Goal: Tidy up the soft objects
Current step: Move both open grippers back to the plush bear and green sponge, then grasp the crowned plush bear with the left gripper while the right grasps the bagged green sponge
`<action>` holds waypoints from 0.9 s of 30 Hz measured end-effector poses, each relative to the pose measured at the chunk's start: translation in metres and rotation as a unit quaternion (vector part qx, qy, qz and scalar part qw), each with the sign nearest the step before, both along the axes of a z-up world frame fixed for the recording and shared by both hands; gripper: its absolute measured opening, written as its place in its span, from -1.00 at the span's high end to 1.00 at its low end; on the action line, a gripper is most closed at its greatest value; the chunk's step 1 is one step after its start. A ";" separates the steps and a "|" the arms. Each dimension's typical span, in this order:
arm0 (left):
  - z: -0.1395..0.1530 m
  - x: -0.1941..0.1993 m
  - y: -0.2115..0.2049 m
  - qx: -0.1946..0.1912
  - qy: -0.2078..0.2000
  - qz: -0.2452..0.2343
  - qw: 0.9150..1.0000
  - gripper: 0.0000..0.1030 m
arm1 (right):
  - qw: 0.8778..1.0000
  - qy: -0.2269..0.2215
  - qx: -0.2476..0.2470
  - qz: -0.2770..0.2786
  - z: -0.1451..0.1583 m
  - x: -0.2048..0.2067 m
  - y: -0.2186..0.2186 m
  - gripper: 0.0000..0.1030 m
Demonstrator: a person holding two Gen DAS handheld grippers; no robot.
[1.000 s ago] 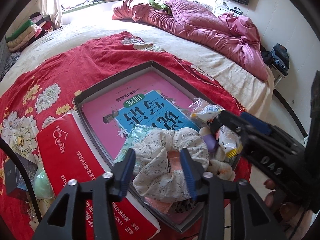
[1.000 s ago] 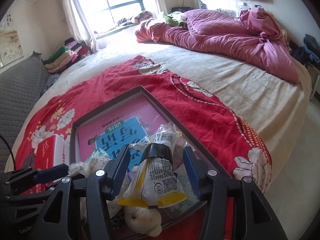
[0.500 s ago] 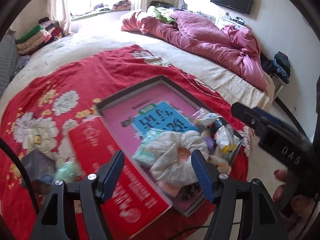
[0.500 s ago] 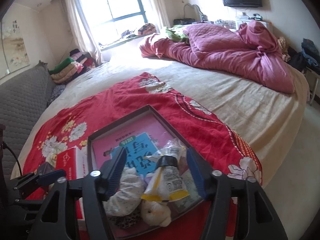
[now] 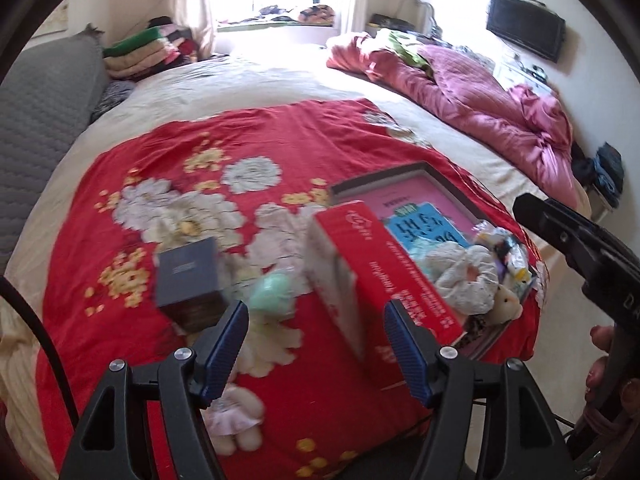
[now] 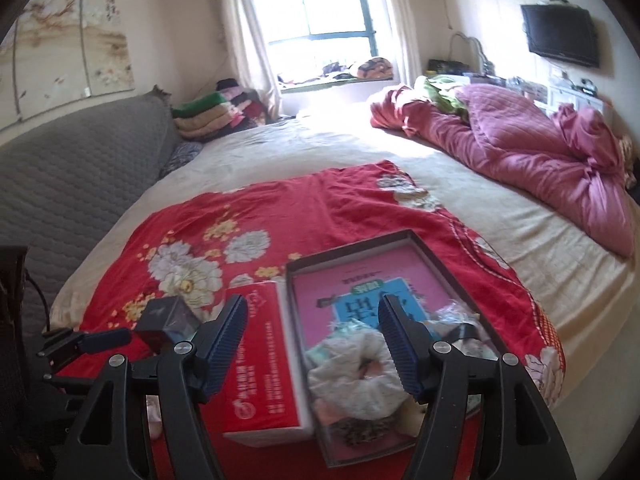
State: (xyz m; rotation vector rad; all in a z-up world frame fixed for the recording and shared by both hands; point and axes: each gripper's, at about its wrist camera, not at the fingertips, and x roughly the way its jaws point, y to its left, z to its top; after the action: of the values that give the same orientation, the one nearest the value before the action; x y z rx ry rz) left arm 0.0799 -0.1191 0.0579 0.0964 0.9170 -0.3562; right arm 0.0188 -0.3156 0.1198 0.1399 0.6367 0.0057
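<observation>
Both tools are spread wide and hold nothing. The left tool (image 5: 316,344) hovers above the red flowered blanket (image 5: 168,160) on the bed, with a pale green soft thing (image 5: 272,294), blurred and hard to identify, lying just ahead of its left finger beside a dark box (image 5: 188,276). A small plush toy (image 5: 236,416) lies under that finger. The right tool (image 6: 312,340) hangs over the shallow tray (image 6: 448,256), where a floral scrunchie (image 6: 352,376) rests on a pink book (image 6: 360,280). A red box (image 6: 260,364) lies against the tray's left wall.
</observation>
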 end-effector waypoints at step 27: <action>-0.100 0.001 0.094 -0.009 0.107 0.060 0.992 -0.47 | 0.992 0.076 -0.029 0.094 -0.029 0.031 0.124 -0.42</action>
State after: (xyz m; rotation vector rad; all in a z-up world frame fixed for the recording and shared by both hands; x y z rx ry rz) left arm 0.0812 -0.0252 -0.0421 -0.0140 1.1265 -0.2665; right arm 0.0495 -0.1921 0.0906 0.0232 0.7990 0.1596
